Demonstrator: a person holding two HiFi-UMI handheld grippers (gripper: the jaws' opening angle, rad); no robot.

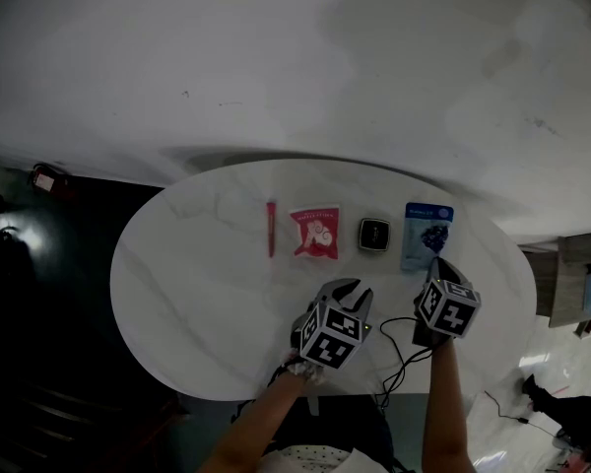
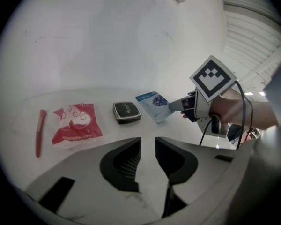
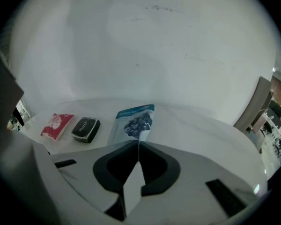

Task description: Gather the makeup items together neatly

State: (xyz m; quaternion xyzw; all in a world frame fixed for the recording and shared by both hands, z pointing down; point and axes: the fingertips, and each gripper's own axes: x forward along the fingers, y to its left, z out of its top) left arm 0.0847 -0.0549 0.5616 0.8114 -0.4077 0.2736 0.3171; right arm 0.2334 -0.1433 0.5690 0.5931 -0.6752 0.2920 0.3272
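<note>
- as i look down through the head view, four makeup items lie in a row across the far half of the white oval table (image 1: 177, 284): a red pencil (image 1: 271, 229), a red sachet (image 1: 315, 232), a black compact (image 1: 374, 235) and a blue sachet (image 1: 427, 233), from left to right.
- they sit apart, none touching its neighbour.
- my right gripper (image 3: 138, 144) has its jaws pressed together on the near edge of the blue sachet. in its own view the packet's dark berry picture sits just beyond the tips.
- my left gripper (image 2: 148, 146) holds its jaws a narrow gap apart with nothing between them, only bare tabletop.
- it hangs over the near part of the table, short of the red sachet and the compact.
- a black cable (image 1: 399, 363) trails off the near edge.
</note>
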